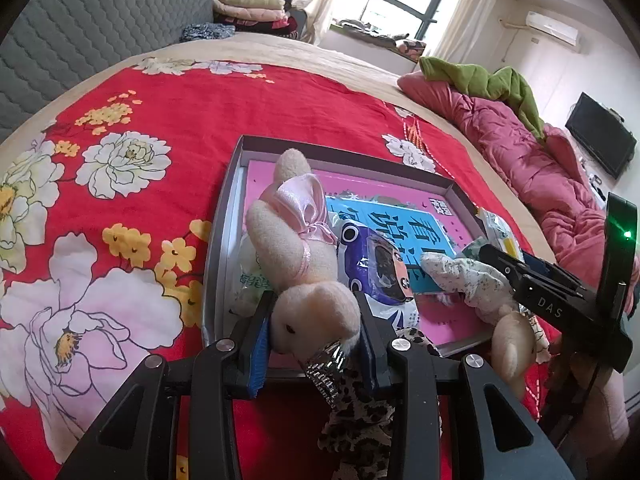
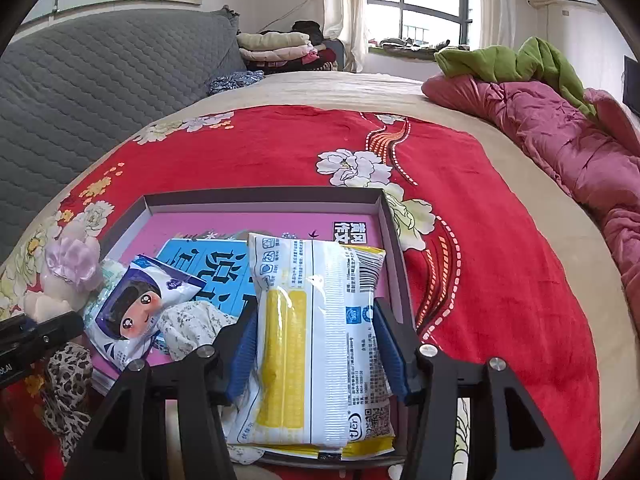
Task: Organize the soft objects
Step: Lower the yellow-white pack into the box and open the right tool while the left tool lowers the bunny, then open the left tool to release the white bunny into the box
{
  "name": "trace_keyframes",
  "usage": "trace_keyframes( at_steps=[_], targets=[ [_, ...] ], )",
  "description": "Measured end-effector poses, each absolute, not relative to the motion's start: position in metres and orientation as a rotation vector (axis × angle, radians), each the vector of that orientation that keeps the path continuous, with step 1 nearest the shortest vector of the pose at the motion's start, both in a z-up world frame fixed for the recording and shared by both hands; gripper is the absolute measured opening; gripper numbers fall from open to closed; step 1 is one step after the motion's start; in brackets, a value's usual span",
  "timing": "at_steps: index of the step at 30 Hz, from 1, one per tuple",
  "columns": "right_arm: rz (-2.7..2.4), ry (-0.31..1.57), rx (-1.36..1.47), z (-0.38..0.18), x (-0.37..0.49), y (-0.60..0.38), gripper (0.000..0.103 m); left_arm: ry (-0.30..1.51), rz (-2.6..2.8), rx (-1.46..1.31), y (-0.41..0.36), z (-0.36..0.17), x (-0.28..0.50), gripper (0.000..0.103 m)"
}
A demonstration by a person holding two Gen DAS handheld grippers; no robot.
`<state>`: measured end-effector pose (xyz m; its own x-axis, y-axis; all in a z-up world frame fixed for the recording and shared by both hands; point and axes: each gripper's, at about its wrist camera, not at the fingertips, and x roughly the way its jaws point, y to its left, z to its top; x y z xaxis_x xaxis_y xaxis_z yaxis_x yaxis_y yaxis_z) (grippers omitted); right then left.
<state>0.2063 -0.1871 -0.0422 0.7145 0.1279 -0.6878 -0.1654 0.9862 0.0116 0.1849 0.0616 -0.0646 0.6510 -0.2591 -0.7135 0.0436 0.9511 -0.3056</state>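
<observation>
The left gripper (image 1: 316,332) is clamping a plush rabbit (image 1: 296,256) by its head over the near-left corner of the tray (image 1: 224,208), while the right gripper (image 2: 316,344) is bracketing a white-and-yellow packet (image 2: 316,320) at the tray's right, grip uncertain.

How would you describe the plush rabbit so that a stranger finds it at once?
On the red flowered blanket lies a shallow grey tray. At its near edge, the left gripper clamps the cream plush rabbit by its head; it alone wears a pink satin bow.
</observation>
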Motion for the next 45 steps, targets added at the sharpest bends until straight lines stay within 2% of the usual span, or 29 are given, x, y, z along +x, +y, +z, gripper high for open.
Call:
trace_keyframes(
  at_steps=[7,15,24,36,45],
  targets=[
    [0.171,0.761,-0.05,-0.04,0.204,-0.186,0.058,0.845,-0.184,-0.283,0.062,-0.065,0.185,0.038],
    [0.184,0.719,-0.057,-0.026,0.196,-0.185,0.066,0.837,-0.213,-0.288,0.06,-0.066,0.184,0.038],
    [0.193,0.707,-0.045,-0.014,0.186,-0.186,0.066,0.842,-0.213,-0.287,0.062,-0.068,0.184,0.042],
    [0.172,0.711,-0.002,-0.012,0.173,-0.193,0.066,0.842,-0.198,-0.284,0.063,-0.066,0.183,0.057],
    [0.174,0.704,-0.009,-0.007,0.166,-0.193,0.066,0.829,-0.199,-0.279,0.063,-0.062,0.18,0.064]
  ],
)
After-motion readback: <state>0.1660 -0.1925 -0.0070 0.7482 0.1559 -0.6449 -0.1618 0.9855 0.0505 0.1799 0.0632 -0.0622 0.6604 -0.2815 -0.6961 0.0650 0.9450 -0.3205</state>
